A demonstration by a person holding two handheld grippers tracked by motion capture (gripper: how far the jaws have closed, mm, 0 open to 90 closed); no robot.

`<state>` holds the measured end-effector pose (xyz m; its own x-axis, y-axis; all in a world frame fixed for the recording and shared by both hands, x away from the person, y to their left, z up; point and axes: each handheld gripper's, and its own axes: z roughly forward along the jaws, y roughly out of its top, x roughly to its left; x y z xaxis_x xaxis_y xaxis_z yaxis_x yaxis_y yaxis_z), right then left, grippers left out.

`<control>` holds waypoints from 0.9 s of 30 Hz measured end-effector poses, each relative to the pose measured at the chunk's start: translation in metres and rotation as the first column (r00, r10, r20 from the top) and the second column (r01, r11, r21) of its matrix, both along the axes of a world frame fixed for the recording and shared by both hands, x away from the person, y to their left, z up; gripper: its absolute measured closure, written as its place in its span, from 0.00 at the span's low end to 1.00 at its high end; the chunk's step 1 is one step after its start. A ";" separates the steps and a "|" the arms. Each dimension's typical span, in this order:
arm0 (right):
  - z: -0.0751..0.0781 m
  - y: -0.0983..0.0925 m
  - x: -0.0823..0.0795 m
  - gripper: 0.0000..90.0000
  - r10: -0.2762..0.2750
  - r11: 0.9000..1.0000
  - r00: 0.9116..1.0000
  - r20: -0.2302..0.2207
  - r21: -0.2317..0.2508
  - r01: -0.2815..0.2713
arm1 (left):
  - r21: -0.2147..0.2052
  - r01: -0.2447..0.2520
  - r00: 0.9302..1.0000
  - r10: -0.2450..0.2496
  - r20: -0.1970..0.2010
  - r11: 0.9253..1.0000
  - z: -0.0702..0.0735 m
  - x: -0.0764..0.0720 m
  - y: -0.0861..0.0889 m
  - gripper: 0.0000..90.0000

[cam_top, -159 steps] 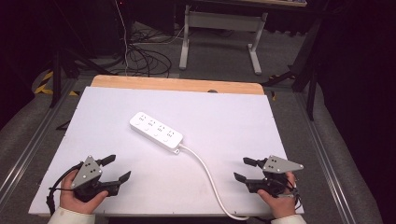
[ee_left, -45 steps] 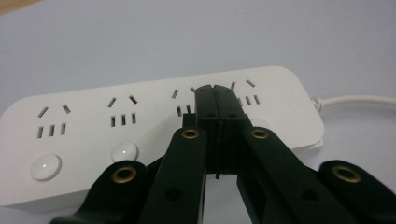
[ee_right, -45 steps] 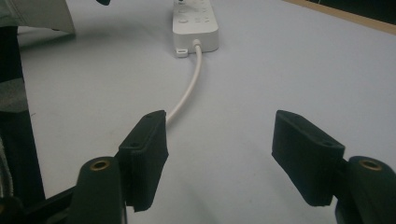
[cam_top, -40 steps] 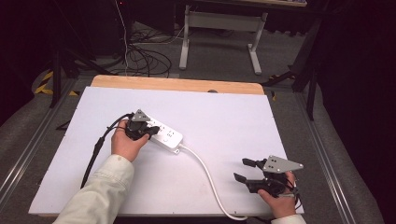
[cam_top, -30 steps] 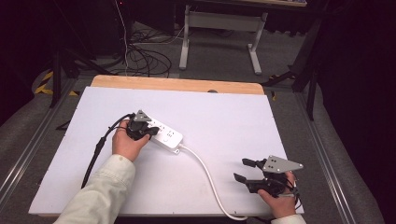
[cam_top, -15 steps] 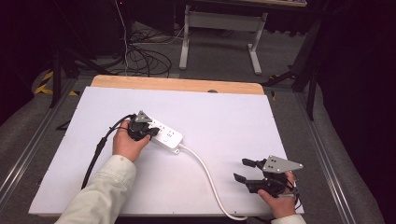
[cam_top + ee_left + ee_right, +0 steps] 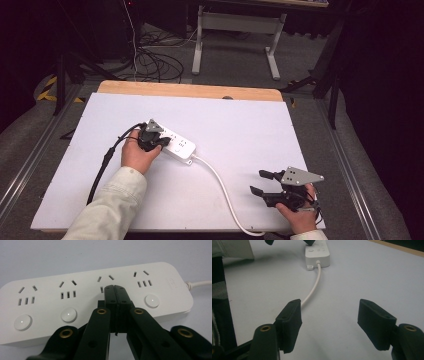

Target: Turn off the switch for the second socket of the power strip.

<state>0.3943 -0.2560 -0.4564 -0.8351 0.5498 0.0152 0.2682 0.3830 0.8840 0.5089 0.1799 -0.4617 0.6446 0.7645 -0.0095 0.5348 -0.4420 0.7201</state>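
Observation:
A white power strip [image 7: 179, 146] with several sockets and round buttons lies left of centre on the white tabletop [image 7: 260, 125]. My left gripper [image 7: 159, 142] is shut, and its joined tips rest over the strip's third socket group [image 7: 105, 280], hiding that group's button. In the left gripper view the strip [image 7: 62, 295] runs across the frame and the left gripper [image 7: 115, 293] has nothing between its pads. My right gripper [image 7: 260, 183] lies open near the front right edge with nothing between its jaws. The right gripper [image 7: 329, 315] faces the strip [image 7: 317, 250] along the white cord [image 7: 313, 288].
The cord [image 7: 220, 185] curves from the strip's right end to the table's front edge. A black cable [image 7: 102, 162] trails from the left gripper. A wooden strip [image 7: 190, 90] borders the far edge; beyond it stand a desk frame [image 7: 235, 30] and floor cables [image 7: 150, 55].
Since the oldest frame the left hand has gone from the front left corner to the power strip and its jaws have shut. Over the last second nothing has moved.

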 end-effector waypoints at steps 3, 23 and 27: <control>0.000 0.000 0.000 0.40 0.000 1.000 1.000 0.000 0.001 0.000 | 0.005 -0.001 1.000 0.001 0.003 1.000 0.000 0.000 0.000 1.00; 0.000 0.001 0.000 0.40 0.004 1.000 1.000 -0.001 -0.006 -0.004 | 0.009 -0.012 1.000 0.012 -0.010 1.000 0.001 0.001 -0.001 1.00; 0.000 0.001 0.000 0.40 0.005 1.000 1.000 -0.001 -0.005 -0.005 | 0.007 -0.009 1.000 0.010 -0.017 1.000 0.001 0.001 -0.001 1.00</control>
<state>0.3939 -0.2549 -0.4569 -0.8376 0.5461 0.0131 0.2673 0.3889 0.8817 0.5098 0.1787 -0.4603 0.6371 0.7707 -0.0148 0.5510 -0.4419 0.7079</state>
